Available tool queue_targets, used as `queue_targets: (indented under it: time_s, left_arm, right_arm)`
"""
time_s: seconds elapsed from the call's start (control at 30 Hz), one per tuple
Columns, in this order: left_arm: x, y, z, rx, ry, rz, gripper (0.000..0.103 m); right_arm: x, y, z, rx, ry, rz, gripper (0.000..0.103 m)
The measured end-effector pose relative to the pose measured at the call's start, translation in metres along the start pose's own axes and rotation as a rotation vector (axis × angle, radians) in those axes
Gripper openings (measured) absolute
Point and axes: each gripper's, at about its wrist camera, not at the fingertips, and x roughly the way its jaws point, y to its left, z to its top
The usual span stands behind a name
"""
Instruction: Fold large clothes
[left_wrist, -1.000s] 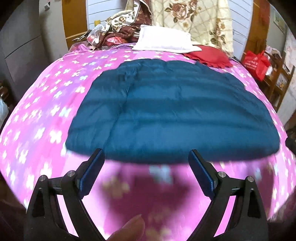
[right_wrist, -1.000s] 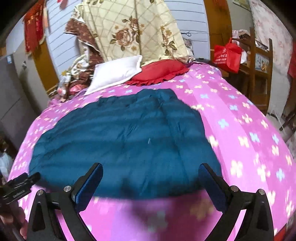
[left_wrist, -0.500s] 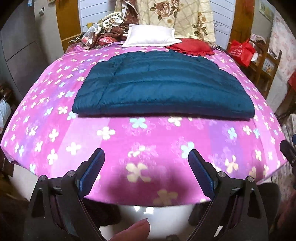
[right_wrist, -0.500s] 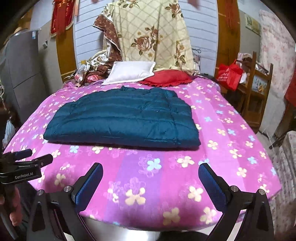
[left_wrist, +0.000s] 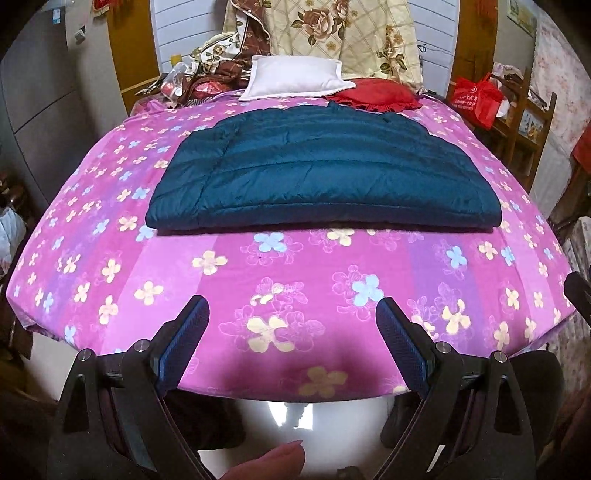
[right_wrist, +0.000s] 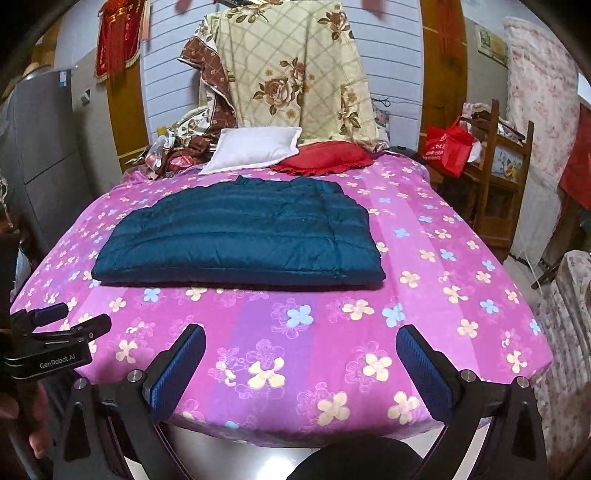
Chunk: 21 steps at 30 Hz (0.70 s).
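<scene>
A folded teal jacket (left_wrist: 325, 173) lies flat on a bed (left_wrist: 369, 302) covered in a pink flowered sheet, well ahead of both tongs and touched by neither. The left tongs (left_wrist: 291, 332) hang with their blue pads spread wide and nothing between them, over the near edge of the bed. The right tongs (right_wrist: 301, 354) are likewise released and empty, over the same edge; in their view the left tongs show at the far left, held in a hand (right_wrist: 22, 417). Beyond the jacket, farther from the tongs, a white pillow (left_wrist: 295, 77) and a red cushion (left_wrist: 373, 99) rest at the head of the bed, with a rose-patterned quilt (right_wrist: 295, 77) hung up behind them. To the right of the tongs, past the bed's side, a red bag (right_wrist: 448, 147) sits on a wooden rack (right_wrist: 502, 177). A fingertip (left_wrist: 273, 465) shows at the bottom of the left view.
</scene>
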Motion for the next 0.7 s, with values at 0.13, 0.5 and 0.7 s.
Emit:
queue_targets:
  time_s: [0.13,0.5,0.7]
  left_arm:
    - [0.0032,-0.0003,0.0004,0.0,0.009,-0.005,0.092]
    - [0.0049,-0.0005,0.0015,-0.003,0.014,-0.008,0.092]
    - [0.0037,-0.0033,0.001,0.003,0.012,-0.013,0.092]
  right_arm:
    - [0.0036,0.0015,0.0002,0.001,0.007,0.006,0.102]
    - [0.0054,0.0062,0.0021,-0.01,0.006,0.01,0.102]
    - [0.0036,0.0087,0.003,-0.017,-0.001,0.009,0.102]
